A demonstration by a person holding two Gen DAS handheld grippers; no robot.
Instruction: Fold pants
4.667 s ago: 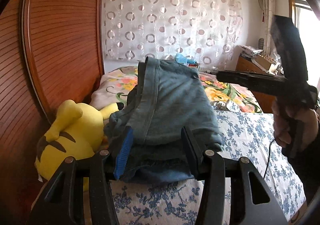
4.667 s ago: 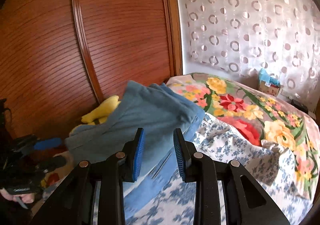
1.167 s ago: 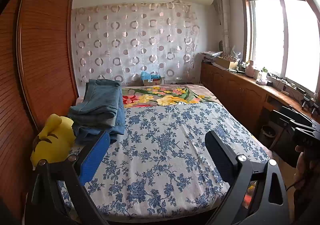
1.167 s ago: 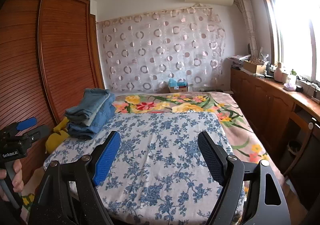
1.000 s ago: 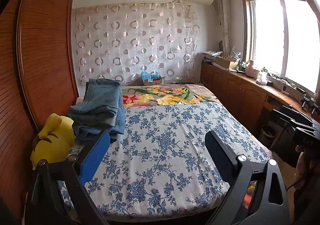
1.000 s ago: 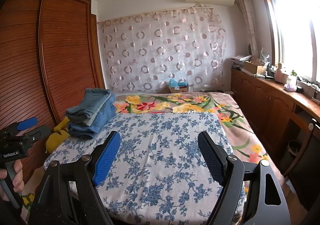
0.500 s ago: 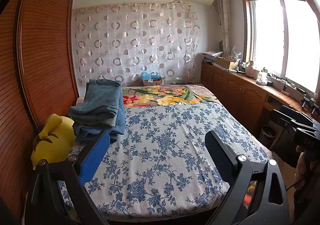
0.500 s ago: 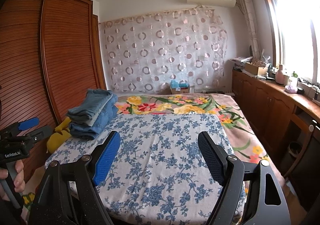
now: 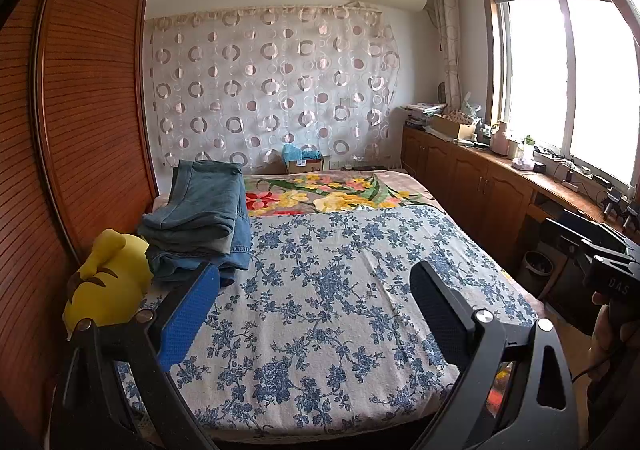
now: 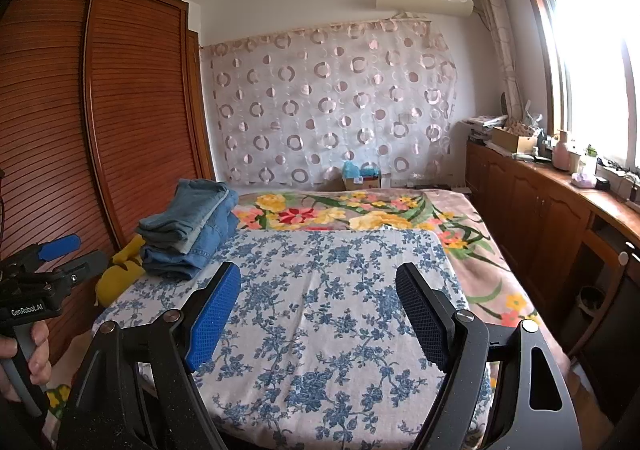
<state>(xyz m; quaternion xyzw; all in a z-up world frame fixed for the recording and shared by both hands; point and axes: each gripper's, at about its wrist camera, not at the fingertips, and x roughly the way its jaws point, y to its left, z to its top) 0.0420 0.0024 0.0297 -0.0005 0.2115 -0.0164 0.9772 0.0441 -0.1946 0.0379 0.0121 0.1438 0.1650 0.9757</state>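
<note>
At the bottom of each wrist view, the left claw (image 9: 316, 290) and right claw (image 10: 318, 288) gape wide with nothing between their blue pads. Beyond them spreads the blue-flowered white bed cover (image 9: 332, 290). Farther, at mid-left, the folded blue denim pants (image 9: 200, 217) lie stacked beside a yellow plush toy (image 9: 106, 282).
</note>
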